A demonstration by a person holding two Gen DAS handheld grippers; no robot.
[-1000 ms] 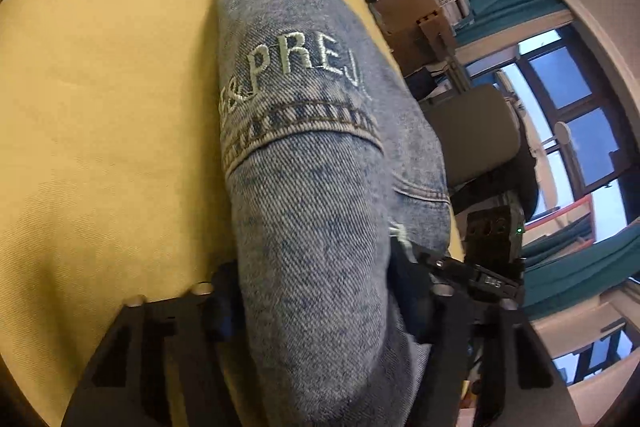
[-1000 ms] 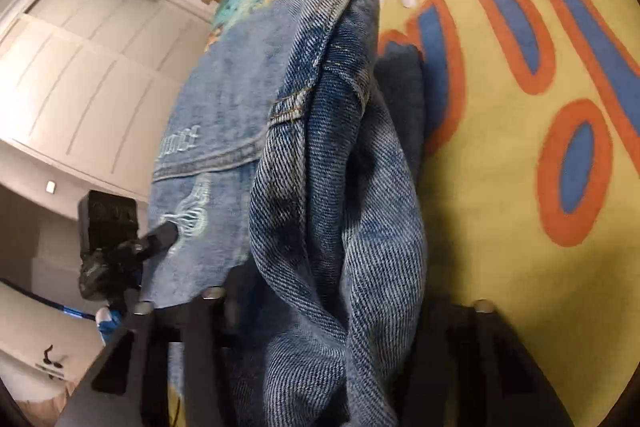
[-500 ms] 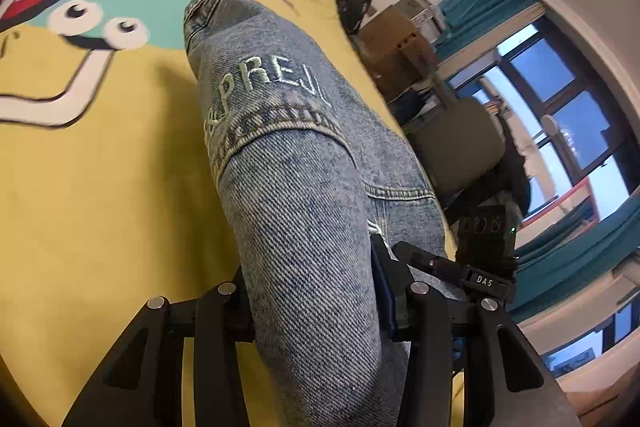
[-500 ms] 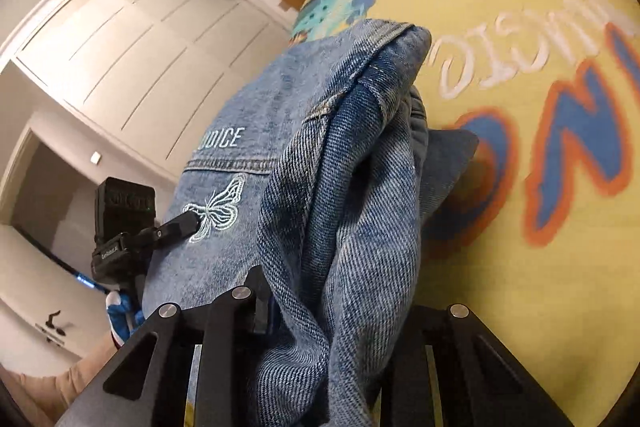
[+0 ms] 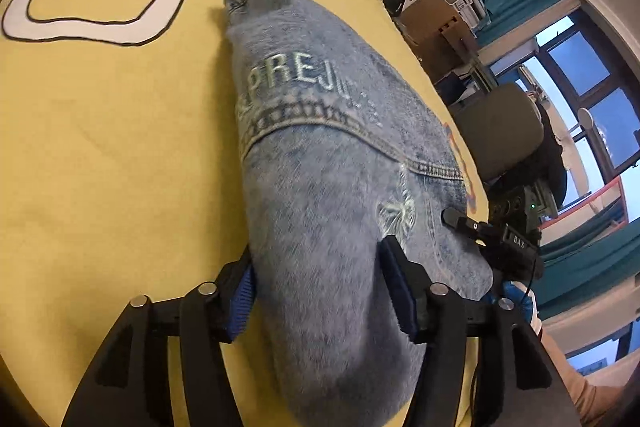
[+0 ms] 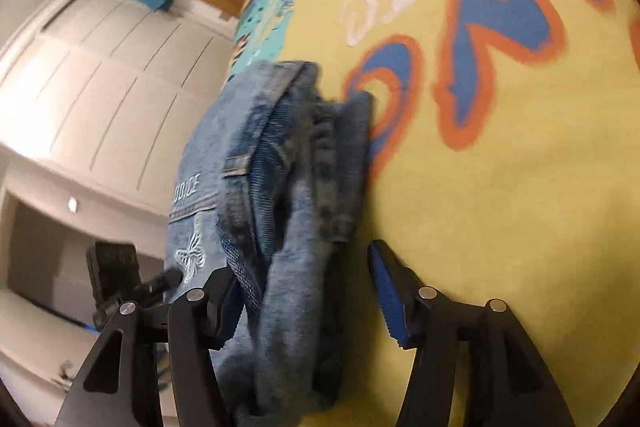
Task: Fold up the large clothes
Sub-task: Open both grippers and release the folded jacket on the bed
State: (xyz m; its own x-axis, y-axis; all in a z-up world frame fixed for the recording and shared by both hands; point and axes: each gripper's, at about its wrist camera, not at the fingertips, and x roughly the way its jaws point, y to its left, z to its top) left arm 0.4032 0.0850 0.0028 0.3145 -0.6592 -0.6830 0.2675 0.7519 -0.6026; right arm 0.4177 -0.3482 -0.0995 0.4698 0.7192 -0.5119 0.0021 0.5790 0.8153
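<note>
The big yellow blanket [image 5: 100,131] with cartoon pictures covers the bed, a soft flat place for folding. On it lies the blue jeans [image 5: 320,155] bundle, folded over so its layers stack up. The left gripper [image 5: 320,291] has its fingers spread wide, one on each side of the jeans, not squeezing. The right gripper [image 6: 304,291] is wide too, the cloth loose between its fingers, probably just let go.

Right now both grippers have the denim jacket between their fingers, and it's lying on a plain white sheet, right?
Not quite: the sheet is not plain white. It is yellow with bright cartoon prints, as both wrist views show. The rest holds: the jacket sits between the fingers of the left gripper and the right gripper.
</note>
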